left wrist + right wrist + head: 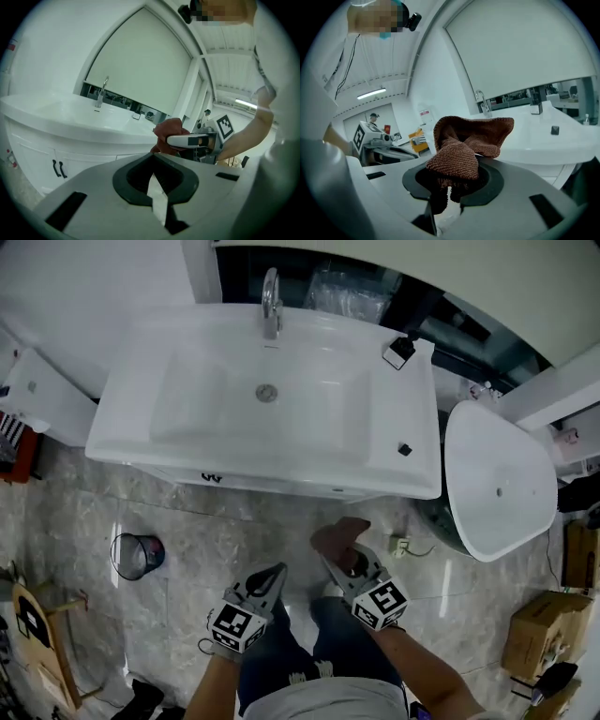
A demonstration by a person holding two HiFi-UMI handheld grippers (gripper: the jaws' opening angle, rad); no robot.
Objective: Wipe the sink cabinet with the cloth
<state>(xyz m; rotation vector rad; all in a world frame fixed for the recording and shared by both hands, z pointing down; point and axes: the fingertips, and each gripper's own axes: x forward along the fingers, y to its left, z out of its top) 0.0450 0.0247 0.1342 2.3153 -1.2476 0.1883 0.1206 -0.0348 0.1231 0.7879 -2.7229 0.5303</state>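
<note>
cloth (471, 136), brown and bunched up, is pinched tight in the right gripper (339, 563), low in front of the white sink cabinet (84, 164), not touching it. left gripper (272, 579) is just beside, jaws pressed together, holding nothing.

Two tongs: left tongs (275, 575) and right tongs (335, 562). One cloth (339, 534). One sink cabinet (281, 461), one tap (271, 302), two door handles (56, 168). One wire bin (137, 555) at nine o'clock.

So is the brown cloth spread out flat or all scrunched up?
Scrunched up. The cloth bulges in bunched folds above the right claw, which is pinching it.
</note>
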